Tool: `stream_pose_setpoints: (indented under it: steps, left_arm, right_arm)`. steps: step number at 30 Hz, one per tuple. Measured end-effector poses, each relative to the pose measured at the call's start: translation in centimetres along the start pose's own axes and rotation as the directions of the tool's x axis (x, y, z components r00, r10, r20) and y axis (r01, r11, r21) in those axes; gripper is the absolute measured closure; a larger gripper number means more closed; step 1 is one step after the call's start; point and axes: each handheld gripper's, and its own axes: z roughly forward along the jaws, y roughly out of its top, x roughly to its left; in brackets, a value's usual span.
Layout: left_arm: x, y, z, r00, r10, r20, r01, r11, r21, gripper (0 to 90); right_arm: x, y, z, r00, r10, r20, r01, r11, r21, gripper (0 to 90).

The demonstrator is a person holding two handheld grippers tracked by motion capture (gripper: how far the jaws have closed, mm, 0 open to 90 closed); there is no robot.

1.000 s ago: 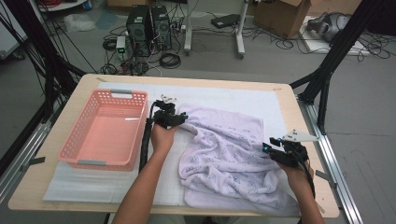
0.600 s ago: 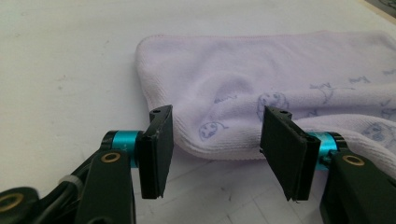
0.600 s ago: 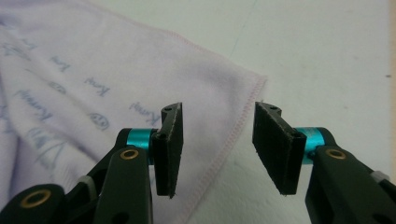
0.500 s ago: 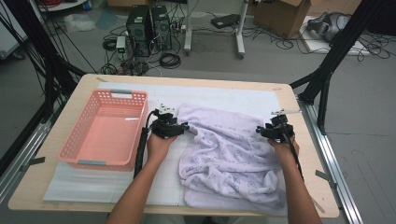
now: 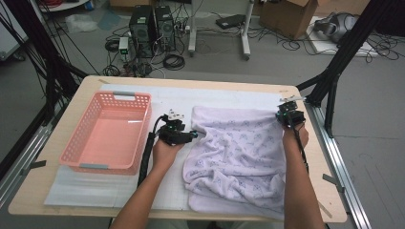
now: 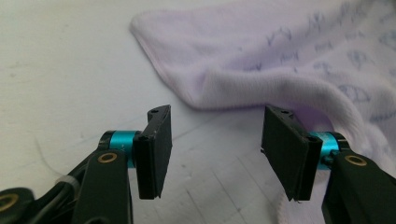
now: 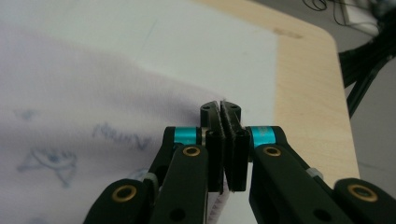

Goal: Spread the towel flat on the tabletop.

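Note:
A pale lilac towel (image 5: 239, 152) with a faint blue print lies rumpled on the white mat, its near part folded over. My left gripper (image 5: 192, 136) lies low at the towel's left edge. In the left gripper view its jaws (image 6: 215, 149) stand apart over bare mat after just opening, with nothing between them and a thick towel fold (image 6: 280, 46) right ahead. My right gripper (image 5: 285, 114) is at the towel's far right corner. Its jaws (image 7: 222, 112) have just closed, pinching the towel's (image 7: 70, 116) edge.
A pink plastic basket (image 5: 125, 96) stands empty on the left of the table. The white mat (image 5: 95, 191) covers most of the wooden tabletop (image 5: 320, 143), whose right edge is close to my right gripper. Black frame struts, computers and cables stand beyond the table.
My right gripper has moved away from me along the towel's right side to its far corner and shut there. The towel's far edge now lies flatter. My left gripper shifted slightly, jaws wider.

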Motion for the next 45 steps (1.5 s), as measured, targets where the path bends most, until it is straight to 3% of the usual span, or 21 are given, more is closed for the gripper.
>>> stream_pose_setpoints:
  steps: [2,4,8,14,16,22,27,28,29,30,32,33,35,36,38,41,43,45]
  left_arm:
    - [-0.3,-0.1,0.2,0.9998,0.011,0.017,-0.011,0.9999,0.008,43.1]
    - [-0.7,-0.1,0.5,0.9990,0.004,0.045,-0.004,1.0000,0.006,43.2]
    - [-1.5,-0.2,1.3,0.9966,0.001,0.082,-0.004,0.9996,0.029,42.4]
    - [-2.6,-0.4,2.5,0.9907,-0.031,0.133,0.030,0.9995,0.011,42.7]
    - [-3.1,-0.5,2.8,0.9864,-0.033,0.161,0.031,0.9995,0.011,43.1]
    - [-4.1,-0.7,3.0,0.9744,0.007,0.225,-0.009,0.9999,0.010,44.6]
    - [-5.0,-0.9,3.1,0.9777,0.097,0.186,-0.105,0.9937,0.038,46.2]
    - [-5.2,-0.8,3.1,0.9780,0.112,0.176,-0.121,0.9919,0.039,49.4]
    - [-5.4,-0.8,3.1,0.9757,0.107,0.191,-0.117,0.9922,0.042,54.8]
    - [-5.5,-0.9,3.2,0.9697,0.101,0.222,-0.114,0.9925,0.045,66.0]
    - [-5.8,-0.9,3.2,0.9693,0.121,0.214,-0.132,0.9905,0.038,75.7]
    - [-5.7,-0.8,3.1,0.9738,0.115,0.196,-0.123,0.9918,0.033,79.8]
    - [-4.9,-0.5,2.8,0.9863,0.069,0.150,-0.075,0.9965,0.036,83.3]
    - [-4.1,-0.4,2.5,0.9934,0.041,0.107,-0.045,0.9984,0.035,83.9]
    - [-2.6,-0.2,1.9,0.9987,0.001,0.050,-0.002,0.9996,0.029,85.1]
    - [-0.3,-0.3,0.8,0.9962,-0.079,-0.038,0.078,0.9968,-0.016,85.5]
    - [1.1,-0.5,0.1,0.9897,-0.105,-0.097,0.102,0.9941,-0.038,85.7]
    - [2.2,-0.7,-0.4,0.9808,-0.128,-0.147,0.121,0.9911,-0.056,85.8]
  right_arm:
    - [-0.8,-0.1,-0.3,0.9949,0.089,-0.049,-0.090,0.996,-0.028,79.1]
    - [-1.1,-0.2,-0.7,0.9899,0.118,-0.079,-0.122,0.992,-0.039,64.3]
    - [-1.6,-0.8,-2.9,0.9762,0.138,-0.167,-0.152,0.985,-0.077,60.1]
    - [-2.0,-2.2,-6.4,0.9672,0.089,-0.238,-0.118,0.987,-0.110,60.0]
    - [-2.0,-2.8,-7.3,0.9575,0.081,-0.277,-0.117,0.986,-0.118,60.0]
    - [-1.7,-4.1,-8.6,0.9471,0.046,-0.317,-0.091,0.988,-0.128,59.3]
    - [-1.1,-4.9,-8.8,0.9423,0.026,-0.334,-0.073,0.989,-0.128,59.3]
    - [-0.9,-5.1,-8.7,0.9420,0.022,-0.335,-0.068,0.990,-0.125,59.2]
    - [-0.7,-5.2,-8.7,0.9422,0.013,-0.335,-0.056,0.991,-0.121,59.3]
    - [-0.6,-5.4,-8.6,0.9432,0.004,-0.332,-0.046,0.992,-0.118,59.3]
    - [-0.4,-5.5,-8.6,0.9432,0.003,-0.332,-0.042,0.993,-0.111,59.3]
    - [-0.3,-5.6,-8.7,0.9434,0.001,-0.332,-0.040,0.993,-0.110,59.3]
    - [-0.3,-5.7,-8.8,0.9439,-0.004,-0.330,-0.035,0.993,-0.111,59.3]
    - [-0.3,-5.7,-8.8,0.9442,-0.001,-0.329,-0.037,0.993,-0.110,59.3]
    - [-0.5,-5.8,-8.9,0.9456,-0.002,-0.325,-0.036,0.993,-0.110,59.3]
    - [-0.7,-6.1,-8.9,0.9457,0.015,-0.325,-0.052,0.993,-0.107,59.2]
    - [-0.8,-6.3,-8.7,0.9448,0.028,-0.326,-0.065,0.993,-0.103,58.4]
    - [-0.8,-6.5,-8.6,0.9384,0.042,-0.343,-0.082,0.991,-0.103,57.7]
